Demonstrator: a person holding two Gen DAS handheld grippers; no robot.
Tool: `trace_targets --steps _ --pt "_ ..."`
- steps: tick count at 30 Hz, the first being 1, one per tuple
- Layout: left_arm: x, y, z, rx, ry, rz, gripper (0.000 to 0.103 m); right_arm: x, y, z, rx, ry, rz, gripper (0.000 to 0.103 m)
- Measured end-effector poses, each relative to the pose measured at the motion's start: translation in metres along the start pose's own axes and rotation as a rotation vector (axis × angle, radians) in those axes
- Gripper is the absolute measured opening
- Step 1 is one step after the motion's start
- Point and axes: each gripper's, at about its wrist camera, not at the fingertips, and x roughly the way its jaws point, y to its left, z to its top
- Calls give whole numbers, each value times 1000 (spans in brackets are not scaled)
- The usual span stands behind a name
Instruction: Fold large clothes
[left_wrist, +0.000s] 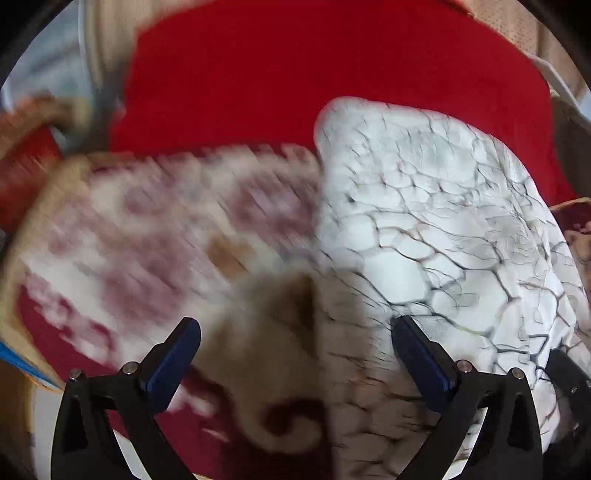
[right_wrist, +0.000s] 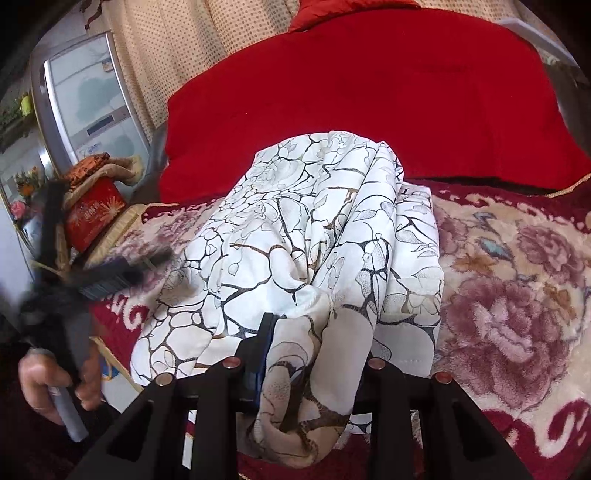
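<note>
Garment: white cloth with a dark branching vein print (right_wrist: 317, 236), bunched on a floral plush blanket (right_wrist: 517, 280), a red cushion (right_wrist: 369, 92) at 12 o'clock.
Right gripper (right_wrist: 306, 354): jaws narrow, cloth bunched between them.
Left gripper (left_wrist: 295, 328): jaws wide apart, holding nothing; the cloth's edge lies below them.

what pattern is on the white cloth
White garment with dark, vein-like branching lines and faint flower outlines; it shows best in the right wrist view.
</note>
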Motion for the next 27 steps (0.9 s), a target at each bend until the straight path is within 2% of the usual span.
trace_targets --steps 1,2,3,4,7,13,14,15,17,19,22,27 --pt "-2 6 1 -43 0 -33 103 0 -5 1 22 7 31 43" --pt "-4 11 2 -61 -5 -57 103 0 -10 2 53 25 88 61" --pt "-6 14 3 -77 -12 -70 103 1 -15 3 83 39 148 73" --pt "-6 17 3 -92 -17 -69 103 0 -21 5 124 47 203 75" --pt "-3 16 4 -82 0 -75 103 1 -29 13 182 63 272 78" --pt "-14 -9 -1 62 -75 39 103 23 -37 44 243 106 291 79" --pt "-15 -11 -2 81 -85 54 103 24 -36 47 238 104 294 75" --pt "-16 -13 -2 98 -96 68 103 21 -32 50 218 85 283 57" --pt "-18 -17 -3 120 -107 85 103 14 -24 52 138 40 200 31" --pt "-19 -20 -4 138 -115 94 103 12 -18 47 84 25 113 27" --pt "-22 -29 -6 180 -132 113 103 32 -30 34 81 72 36 26" --pt "-30 -39 -9 225 -172 178 103 25 -39 33 163 84 84 29"
